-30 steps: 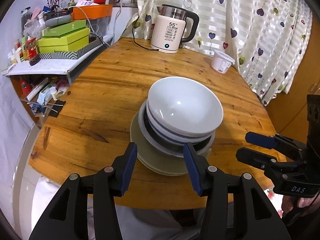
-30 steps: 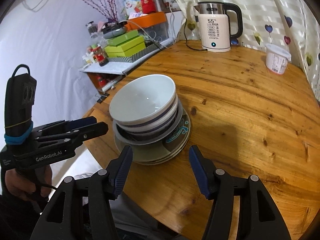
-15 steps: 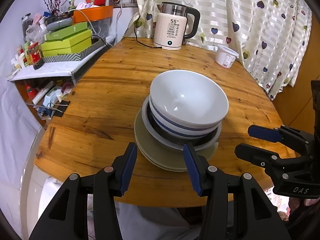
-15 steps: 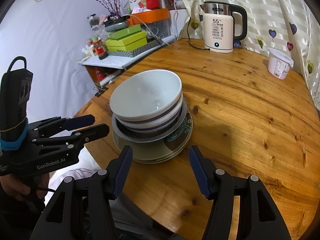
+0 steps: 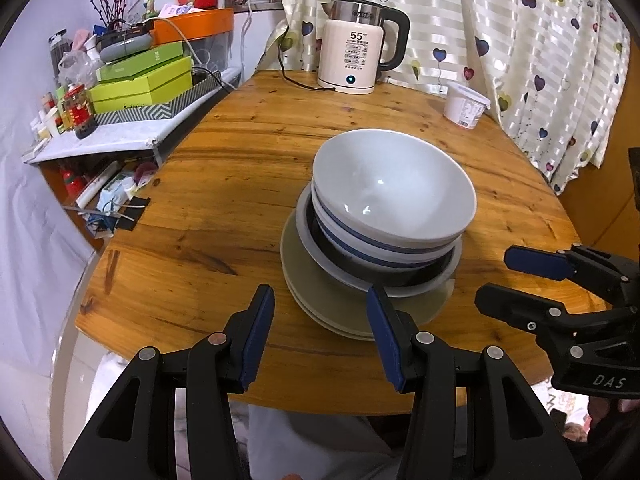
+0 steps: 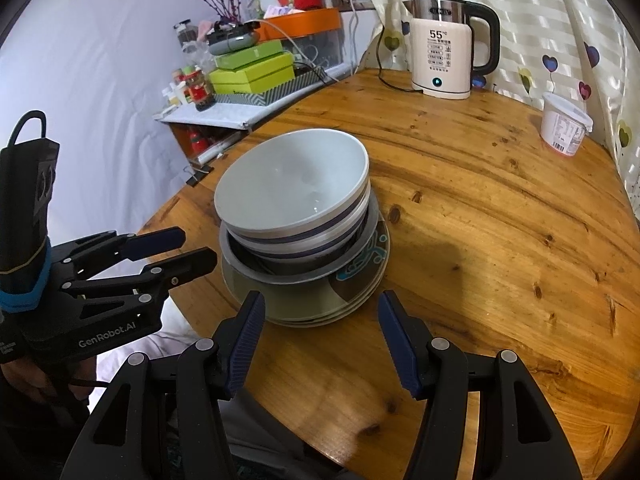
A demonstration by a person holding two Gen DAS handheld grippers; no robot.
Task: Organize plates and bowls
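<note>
Both tongs have drawn a little closer to the crockery since a second ago, and the stack now fills more of each wrist view, while the dishes themselves lie as they did. At the top sits a white bowl [image 5: 394, 196] [image 6: 292, 182], nested in a second white bowl with a blue band [image 5: 384, 246] [image 6: 316, 236]; these rest in a shallow grey dish with a dark inside [image 5: 320, 258] [image 6: 256, 268], which sits on a pile of greenish plates [image 5: 316, 304] [image 6: 320, 308], the top one showing a teal pattern in the right wrist view. The whole stack stands near the front edge of the round wooden bench [image 5: 240, 184] [image 6: 500, 220]. The left tongs [image 5: 320, 336] [image 6: 176, 248] gape wide just in front of the plates, gripping nothing, the right-hand blue pad overlapping the plate rim in the picture, though contact cannot be told. The right tongs [image 6: 320, 336] [image 5: 516, 276] are likewise spread wide and empty, close to the plates' near edge. Farther back on the bench stand a white electric kettle [image 5: 352, 60] [image 6: 444, 56] reading 55 and a white plastic tub [image 5: 464, 106] [image 6: 564, 124], both by a striped curtain with hearts [image 5: 520, 40] [image 6: 560, 20]. To the left, a cluttered shelf [image 5: 100, 140] [image 6: 224, 114] carries green boxes [image 5: 140, 80] [image 6: 252, 70].
</note>
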